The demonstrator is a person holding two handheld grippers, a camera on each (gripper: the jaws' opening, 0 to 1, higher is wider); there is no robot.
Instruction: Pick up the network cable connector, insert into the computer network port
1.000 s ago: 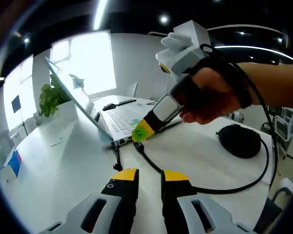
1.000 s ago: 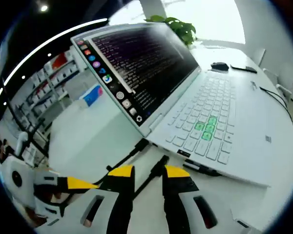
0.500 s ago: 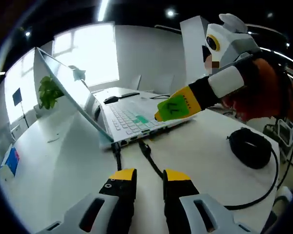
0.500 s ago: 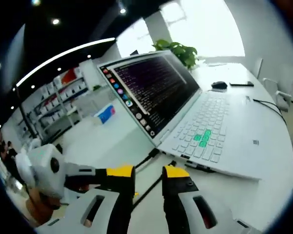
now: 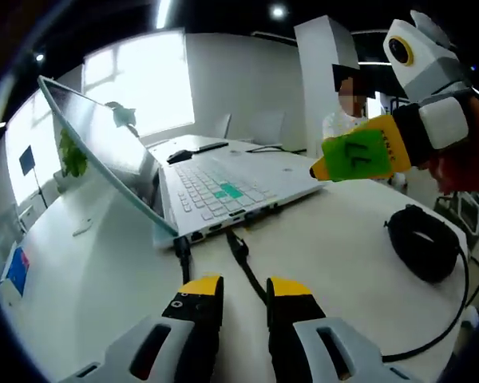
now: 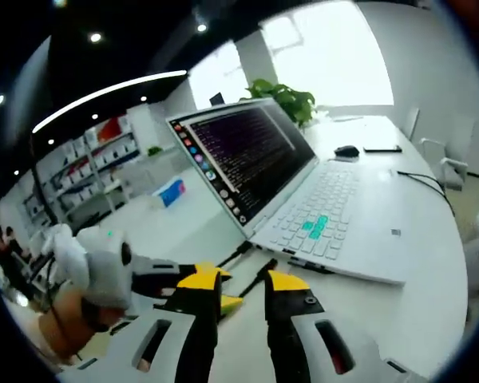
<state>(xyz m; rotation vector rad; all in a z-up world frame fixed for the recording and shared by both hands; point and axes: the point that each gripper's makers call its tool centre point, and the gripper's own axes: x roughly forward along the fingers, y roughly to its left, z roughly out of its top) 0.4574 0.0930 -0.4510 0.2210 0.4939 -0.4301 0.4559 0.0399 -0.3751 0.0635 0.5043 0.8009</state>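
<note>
We see an open laptop point(image 5: 199, 179) on a white table point(image 5: 88, 271), screen point(image 6: 243, 152) lit with dark text, a few keys glowing green.

Left gripper point(image 5: 243, 289): in the left gripper view its two yellow-tipped jaws stand apart with a narrow gap, nothing between them; released. It hovers above the table, near the laptop's side edge. In the right gripper view it point(image 6: 223, 304) comes in from the left, held in a hand point(image 6: 60, 331).

Right gripper point(image 6: 241, 279): in the right gripper view its jaws are likewise apart with nothing in the gap; released. In the left gripper view it point(image 5: 323, 169) hangs high at right, well above the table, a green sticker on one yellow tip; a hand point(image 5: 463, 155) holds it.

Connector point(image 5: 237, 243): black, lying on the table just beside the laptop's side edge, not in a port as far as we can tell. Its black cable point(image 5: 259, 283) runs toward the near side between our left jaws. A second black plug point(image 5: 181, 249) sits against the same edge, left of the connector; whether seated we cannot tell.

A black coil point(image 5: 419, 254) lies on the table at right. A mouse point(image 6: 346, 151) sits on the far side of the laptop, and a plant point(image 6: 286, 97) stands behind the screen.
</note>
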